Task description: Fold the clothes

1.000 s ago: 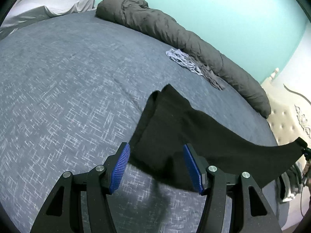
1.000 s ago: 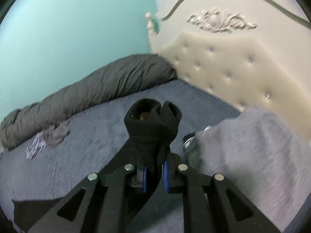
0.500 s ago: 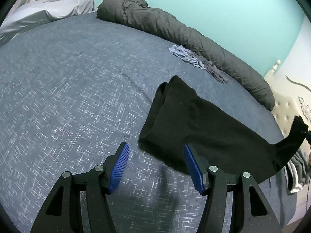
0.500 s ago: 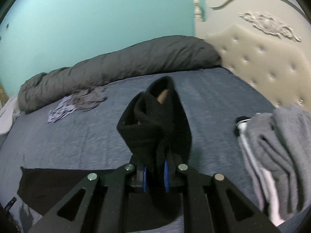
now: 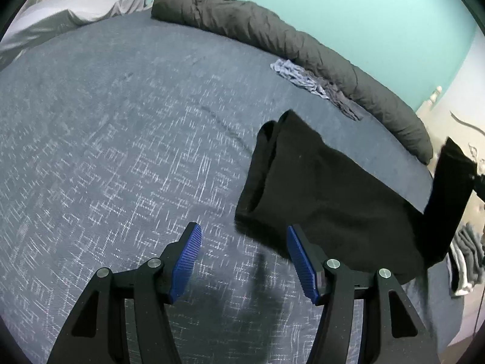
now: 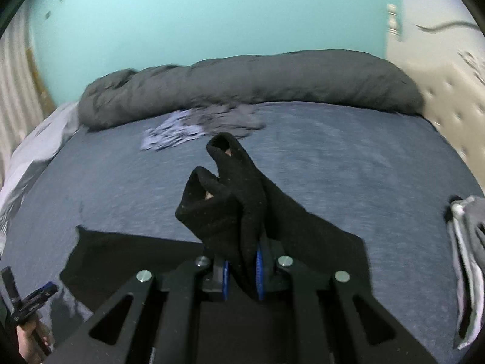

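Note:
A black garment point(image 5: 318, 188) lies spread on the blue-grey bed point(image 5: 121, 151). Its right end is lifted off the bed at the far right of the left wrist view. My left gripper point(image 5: 244, 261) hovers open just in front of the garment's near left corner, with nothing between its blue pads. My right gripper point(image 6: 242, 270) is shut on a bunched end of the black garment point(image 6: 224, 194), which stands up in folds above the fingers. The rest of the cloth point(image 6: 127, 254) trails down to the left onto the bed.
A rolled dark grey duvet point(image 5: 303, 45) lies along the far edge by the teal wall. A crumpled grey patterned garment point(image 5: 306, 82) sits beside it. A pile of grey and white clothes point(image 6: 466, 248) is at the right, near the tufted headboard point(image 6: 448, 91). White bedding point(image 5: 60, 15) lies far left.
My right gripper has swung left with the garment's end, lifting it higher. The left gripper has drawn back from the cloth, which now lies farther right of its open fingers.

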`<state>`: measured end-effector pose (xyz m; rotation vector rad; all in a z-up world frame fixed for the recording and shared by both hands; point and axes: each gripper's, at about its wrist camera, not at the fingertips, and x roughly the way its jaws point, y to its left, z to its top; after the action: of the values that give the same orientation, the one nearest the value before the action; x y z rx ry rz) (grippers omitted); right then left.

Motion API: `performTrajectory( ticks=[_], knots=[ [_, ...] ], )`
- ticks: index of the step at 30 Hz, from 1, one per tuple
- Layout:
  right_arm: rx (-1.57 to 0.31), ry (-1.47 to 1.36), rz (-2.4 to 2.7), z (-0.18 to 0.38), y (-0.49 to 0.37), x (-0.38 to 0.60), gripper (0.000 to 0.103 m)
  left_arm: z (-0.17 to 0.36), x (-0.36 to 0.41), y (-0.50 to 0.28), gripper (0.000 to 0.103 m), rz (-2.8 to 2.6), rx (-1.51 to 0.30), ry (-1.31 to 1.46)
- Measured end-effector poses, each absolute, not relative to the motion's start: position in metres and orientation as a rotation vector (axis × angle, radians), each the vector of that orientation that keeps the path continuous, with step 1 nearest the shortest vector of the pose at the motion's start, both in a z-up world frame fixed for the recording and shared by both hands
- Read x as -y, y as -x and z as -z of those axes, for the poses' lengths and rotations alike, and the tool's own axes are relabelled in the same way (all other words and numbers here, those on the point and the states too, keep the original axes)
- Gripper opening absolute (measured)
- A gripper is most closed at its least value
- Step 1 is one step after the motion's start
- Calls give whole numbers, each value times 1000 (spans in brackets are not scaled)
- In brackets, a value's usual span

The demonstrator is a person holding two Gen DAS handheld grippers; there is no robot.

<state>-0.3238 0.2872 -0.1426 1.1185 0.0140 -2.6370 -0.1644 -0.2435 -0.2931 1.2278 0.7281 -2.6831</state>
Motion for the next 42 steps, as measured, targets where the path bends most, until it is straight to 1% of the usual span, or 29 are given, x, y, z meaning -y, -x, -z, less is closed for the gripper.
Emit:
performTrajectory(
  ticks=[4, 7, 15, 19, 21, 23, 25, 28, 29, 30, 32, 34, 38, 39, 40, 41, 42],
  knots=[
    [-59, -1079, 2567, 140, 321, -226, 12, 295, 250, 164, 63, 2675, -759, -1230],
    [-59, -1065, 2521, 142, 317, -185, 12, 293, 253, 164, 63, 2681, -767, -1222],
    [-82, -1038, 2383, 162, 291, -82, 12, 292, 264, 160, 63, 2673, -787, -1210],
    [-157, -1123, 2310, 200, 274, -41, 13, 293, 268, 160, 64, 2666, -801, -1209],
    [-154, -1190, 2272, 226, 270, -34, 15, 292, 268, 159, 64, 2668, -801, -1209],
    [-119, -1228, 2237, 247, 265, -30, 16, 292, 268, 158, 65, 2670, -799, -1208],
    [-81, -1274, 2193, 262, 261, -30, 18, 293, 267, 158, 65, 2668, -805, -1213],
    [-35, -1309, 2155, 272, 258, -35, 22, 293, 265, 159, 66, 2672, -806, -1217],
    [-13, -1291, 2159, 268, 257, -39, 29, 292, 264, 160, 66, 2675, -802, -1218],
    [10, -1274, 2163, 264, 255, -44, 45, 292, 263, 160, 66, 2679, -799, -1220],
    [57, -1233, 2167, 255, 252, -54, 66, 291, 261, 161, 66, 2682, -795, -1220],
    [130, -1135, 2171, 238, 248, -71, 66, 291, 260, 162, 66, 2683, -789, -1221],
    [254, -1046, 2226, 221, 248, -102, 66, 291, 258, 162, 66, 2685, -792, -1219],
    [276, -1047, 2254, 221, 251, -108, 63, 291, 258, 161, 66, 2685, -791, -1219],
    [289, -1066, 2263, 224, 253, -112, 57, 291, 257, 161, 66, 2686, -789, -1221],
    [300, -1096, 2266, 229, 257, -112, 42, 291, 257, 161, 66, 2687, -787, -1222],
    [311, -1126, 2268, 235, 260, -112, 36, 292, 256, 161, 67, 2686, -786, -1224]
  ],
)
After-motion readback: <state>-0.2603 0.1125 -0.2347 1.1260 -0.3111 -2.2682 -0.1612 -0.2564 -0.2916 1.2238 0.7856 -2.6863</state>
